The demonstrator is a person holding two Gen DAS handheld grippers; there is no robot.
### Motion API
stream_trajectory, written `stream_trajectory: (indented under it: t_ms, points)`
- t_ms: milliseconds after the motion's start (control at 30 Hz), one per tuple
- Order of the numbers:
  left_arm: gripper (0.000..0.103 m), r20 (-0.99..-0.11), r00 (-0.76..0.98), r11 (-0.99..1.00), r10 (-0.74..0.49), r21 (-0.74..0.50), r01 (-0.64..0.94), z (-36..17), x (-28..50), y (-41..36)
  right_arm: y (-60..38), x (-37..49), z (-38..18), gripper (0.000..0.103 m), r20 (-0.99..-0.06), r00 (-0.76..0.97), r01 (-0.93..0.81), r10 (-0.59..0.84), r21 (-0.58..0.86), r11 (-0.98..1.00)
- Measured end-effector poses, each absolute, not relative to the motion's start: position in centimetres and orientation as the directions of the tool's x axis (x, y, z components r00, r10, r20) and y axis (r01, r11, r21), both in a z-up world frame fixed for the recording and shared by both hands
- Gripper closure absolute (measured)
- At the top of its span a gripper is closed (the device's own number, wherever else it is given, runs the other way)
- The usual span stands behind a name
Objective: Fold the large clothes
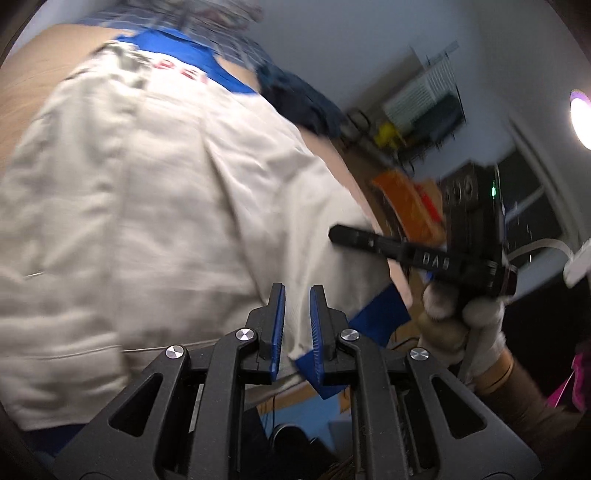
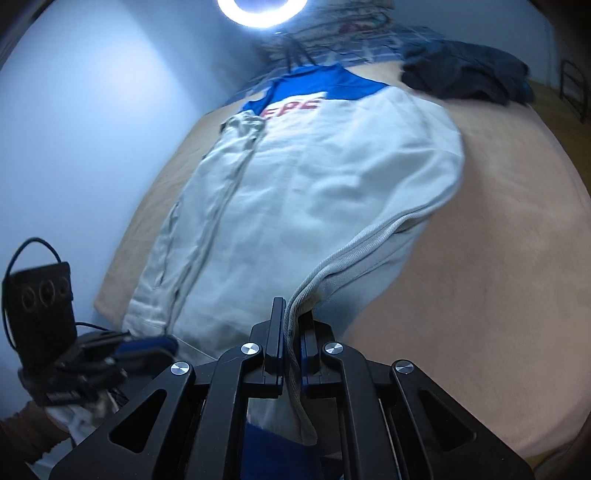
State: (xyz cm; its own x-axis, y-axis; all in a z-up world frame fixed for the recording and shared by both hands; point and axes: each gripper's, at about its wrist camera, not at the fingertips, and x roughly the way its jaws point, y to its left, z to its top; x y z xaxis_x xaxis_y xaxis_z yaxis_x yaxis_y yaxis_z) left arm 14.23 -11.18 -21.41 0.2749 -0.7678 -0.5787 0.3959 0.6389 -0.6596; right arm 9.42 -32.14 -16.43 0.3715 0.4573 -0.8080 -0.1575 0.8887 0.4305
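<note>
A large white jacket with blue shoulders and red letters lies spread on a tan bed cover; it also shows in the right wrist view. My left gripper is slightly open over the jacket's hem, with white cloth and a blue trim corner between and under the fingers. My right gripper is shut on the jacket's ribbed hem edge, which is lifted off the bed. The right gripper also shows in the left wrist view, held by a gloved hand.
A dark blue garment lies at the far right of the bed, beside a checkered pillow. A ring light shines above. A wall bounds the left side. Shelves and orange items stand beyond the bed.
</note>
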Motion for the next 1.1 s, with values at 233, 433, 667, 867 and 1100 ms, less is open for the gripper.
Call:
stream_trajectory:
  t_ms: [233, 433, 667, 867, 1100]
  points:
    - [0.092, -0.553, 0.408, 0.674, -0.727, -0.688, 0.269, -21.4, 14.6, -5.0, -25.8, 11.7, -16.9, 0.098, -0.816, 0.325, -0.268, 0.477, 0.405, 0.874]
    - [0.091, -0.569, 0.416, 0.680, -0.709, -0.709, 0.189, -23.6, 15.2, -2.7, -20.1, 13.7, -20.4, 0.098, -0.861, 0.237, -0.346, 0.449, 0.357, 0.868]
    - [0.073, -0.573, 0.384, 0.661, -0.724, -0.736, 0.147, -25.0, 17.1, -1.6, -19.3, 15.1, -23.9, 0.094, -0.872, 0.159, -0.328, 0.463, 0.396, 0.858]
    - [0.059, -0.551, 0.325, 0.614, -0.769, -0.779, 0.131, -25.9, 17.9, -2.8, -21.9, 14.9, -23.8, 0.070, -0.784, 0.144, -0.266, 0.604, 0.557, 0.787]
    - [0.049, -0.534, 0.276, 0.577, -0.799, -0.810, 0.105, -26.6, 19.1, -4.5, -26.7, 13.7, -20.4, 0.059, -0.662, 0.225, -0.240, 0.715, 0.674, 0.699]
